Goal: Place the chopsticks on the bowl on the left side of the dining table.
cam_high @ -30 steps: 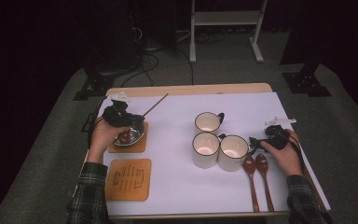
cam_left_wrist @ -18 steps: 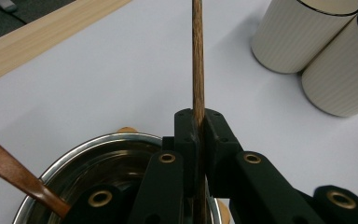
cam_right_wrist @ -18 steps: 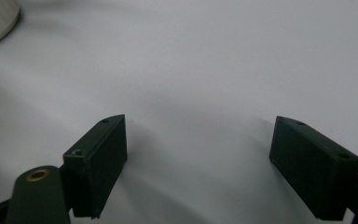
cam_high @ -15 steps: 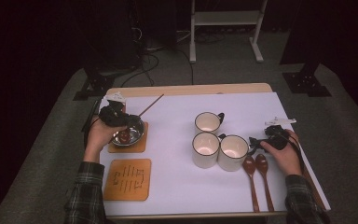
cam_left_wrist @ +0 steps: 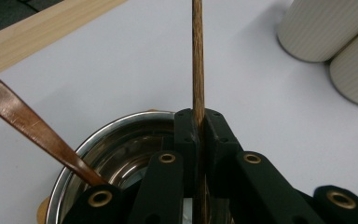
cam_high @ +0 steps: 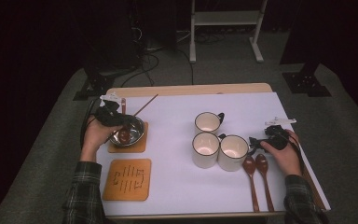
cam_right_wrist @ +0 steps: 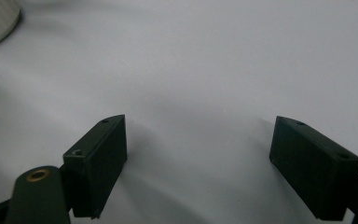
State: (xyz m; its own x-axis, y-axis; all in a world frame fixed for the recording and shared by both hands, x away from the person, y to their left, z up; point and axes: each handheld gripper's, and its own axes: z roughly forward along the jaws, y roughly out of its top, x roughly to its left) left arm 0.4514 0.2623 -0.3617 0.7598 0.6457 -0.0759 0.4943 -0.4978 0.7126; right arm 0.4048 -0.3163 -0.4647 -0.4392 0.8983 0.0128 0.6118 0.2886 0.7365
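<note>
The left gripper (cam_left_wrist: 198, 135), pinching a thin brown wooden stick (cam_left_wrist: 197, 56), holds it pointing away over the round steel bowl (cam_left_wrist: 116, 154), while the right gripper (cam_right_wrist: 198, 168) rests spread, far off.

R gripper (cam_right_wrist: 198, 163) fingers apart, white tabletop (cam_right_wrist: 205, 70)

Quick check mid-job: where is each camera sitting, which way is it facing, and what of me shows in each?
High view: above the near table edge, facing forward and down; both forearms, left tool, right tool.
Left gripper view: on the left tool, along jaws shut on a wooden spoon handle above the steel bowl.
Right gripper view: on the right tool, jaws open above the white table cover.
Shared: bowl, cover.
</note>
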